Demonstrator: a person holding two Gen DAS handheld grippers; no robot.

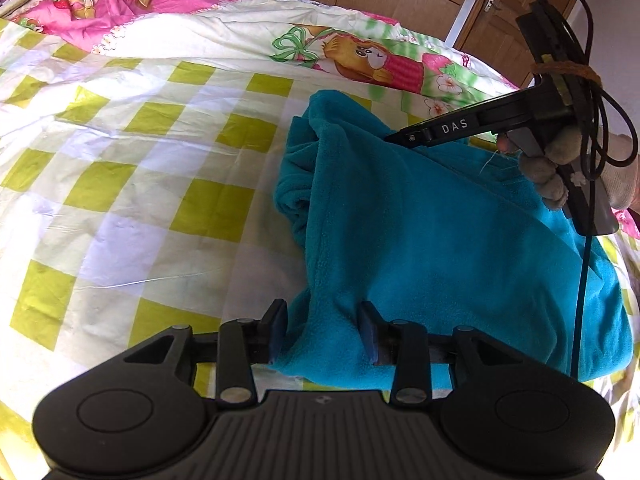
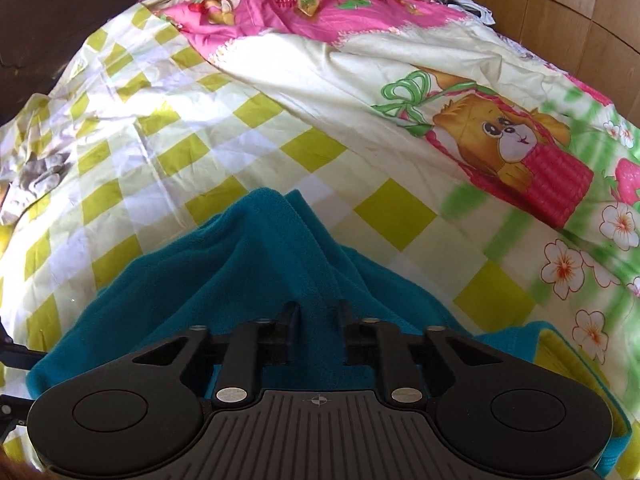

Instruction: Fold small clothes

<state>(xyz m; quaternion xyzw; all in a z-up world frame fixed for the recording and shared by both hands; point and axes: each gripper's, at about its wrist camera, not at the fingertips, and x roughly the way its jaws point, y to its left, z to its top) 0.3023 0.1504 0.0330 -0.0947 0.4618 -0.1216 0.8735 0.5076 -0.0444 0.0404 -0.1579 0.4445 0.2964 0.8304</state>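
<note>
Teal fleece garment on checkered bedsheet; left gripper, right gripper fingers pinching fleece.

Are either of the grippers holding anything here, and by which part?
Both grip the teal fleece garment: left gripper on its near edge, right gripper on a raised fold.

I can read one mark only: white capitals "DAS" on the black finger of the right gripper, right of centre in my left wrist view; nothing else legible.
</note>
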